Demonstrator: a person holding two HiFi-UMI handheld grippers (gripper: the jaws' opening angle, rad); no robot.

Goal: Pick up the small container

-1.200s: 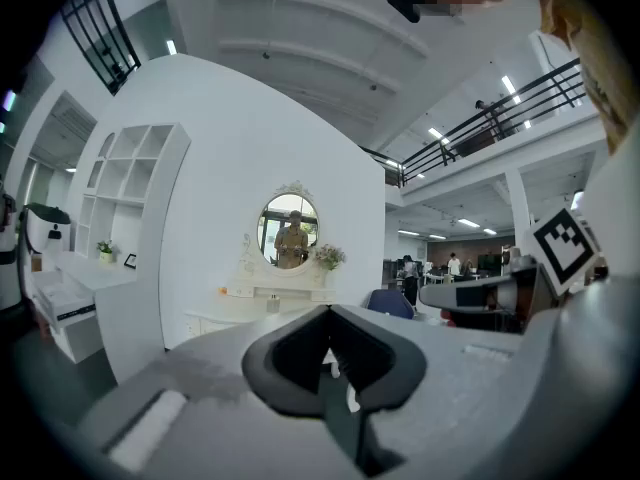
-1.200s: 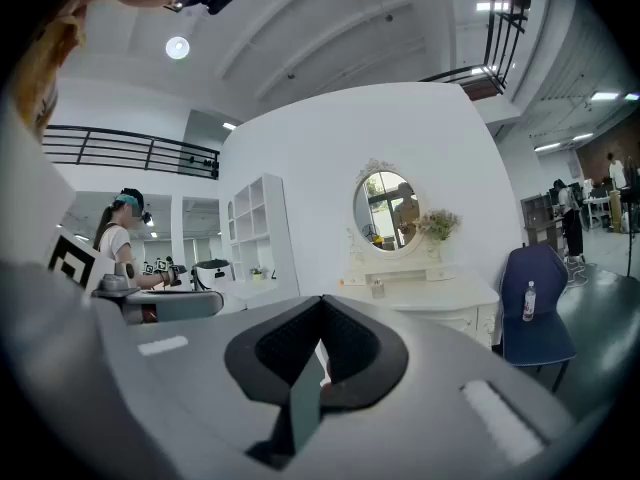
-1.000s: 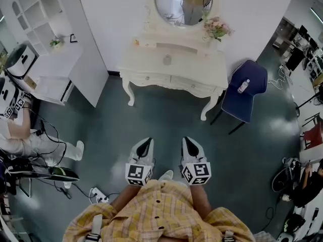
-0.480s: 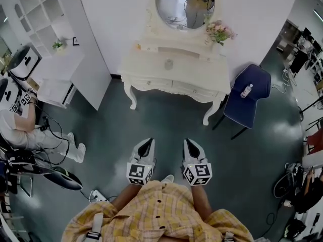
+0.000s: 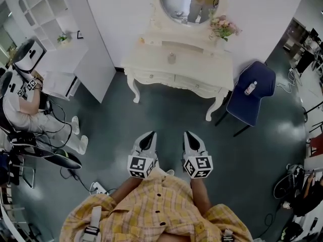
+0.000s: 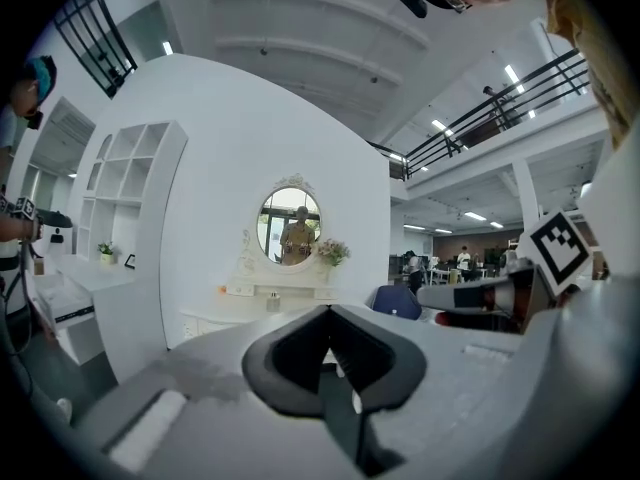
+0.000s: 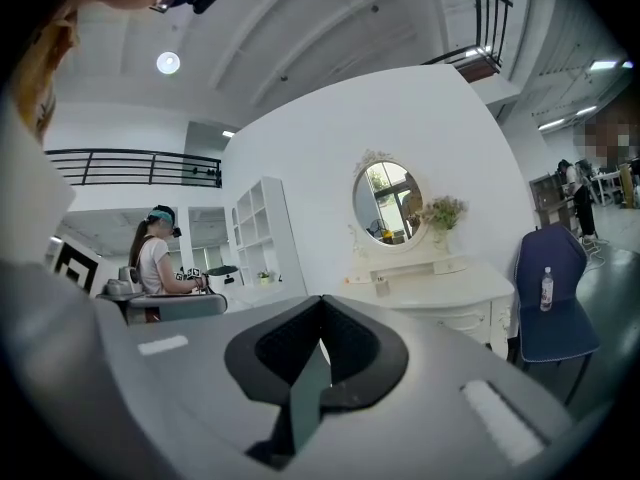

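Above a dark, glossy floor [image 5: 166,112] we hold the left gripper [image 5: 148,140] & right gripper [image 5: 191,140], matte grey, jaws pressed together, both empty. The small rounded container [image 5: 172,58] sits well apart on a curvy cream dressing table [image 5: 202,67]. Only the head view shows the floor cables [image 5: 70,171].

Yellow plaid shirt [image 5: 151,208], navy chair [image 5: 257,79]

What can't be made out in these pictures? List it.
- Small container on the dressing table: too small in every view to tell lid or shape.
- Bottle on the blue chair: label too small, head view.
- Seated person: partly cut off by head view's left edge.
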